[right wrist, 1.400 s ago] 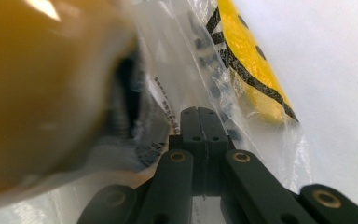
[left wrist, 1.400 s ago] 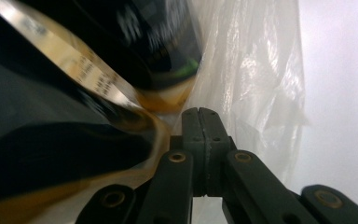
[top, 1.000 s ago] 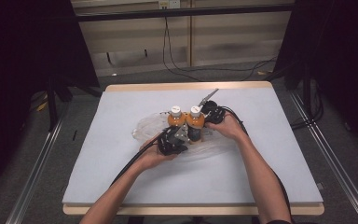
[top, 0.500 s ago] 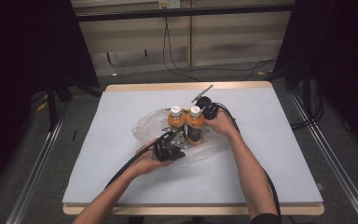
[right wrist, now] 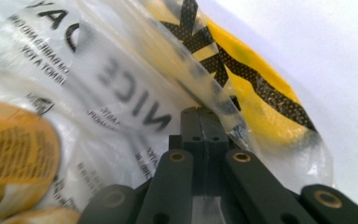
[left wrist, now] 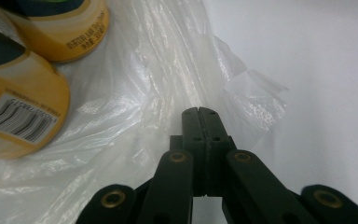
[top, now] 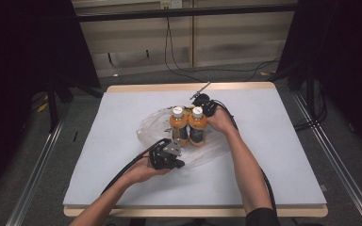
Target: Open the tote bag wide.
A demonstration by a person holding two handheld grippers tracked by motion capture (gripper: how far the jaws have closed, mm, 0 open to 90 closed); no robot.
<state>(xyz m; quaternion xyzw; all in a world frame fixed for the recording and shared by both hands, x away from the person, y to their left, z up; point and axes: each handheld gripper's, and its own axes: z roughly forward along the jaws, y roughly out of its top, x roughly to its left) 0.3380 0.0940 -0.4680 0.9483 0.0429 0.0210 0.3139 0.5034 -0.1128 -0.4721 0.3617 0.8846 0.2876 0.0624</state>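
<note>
Looking across the bench (top: 273, 155), we see its pale top carrying a clear plastic bag (top: 153, 127) spread flat around the work, crumpled and see-through. The bag lies between the two hand-held grippers and reaches out past each of them.

On the bag stand the orange bottles (top: 189, 126), two in front and, as far as we can tell, more just behind them. They are upright, long axis vertical, white caps pointing up, and they touch side by side. They stand just beyond the left hand-held gripper (top: 166, 155) and directly beside the right hand-held gripper (top: 202, 104), which comes in from their far right.

In the left gripper view, the left hand-held gripper (left wrist: 199, 112) has its jaws fully together, pinching a fold of the bag's film (left wrist: 168, 84) at their tips; two bottle bases (left wrist: 23, 93) sit to its upper left.

In the right gripper view, the right hand-held gripper (right wrist: 199, 112) is likewise closed tight on the bag's film (right wrist: 121, 84), here printed with dark lettering. A yellow patch with a black pattern (right wrist: 256, 93) shows through the film just past the tips, and an orange bottle (right wrist: 14, 163) lies blurred at the lower left.
</note>
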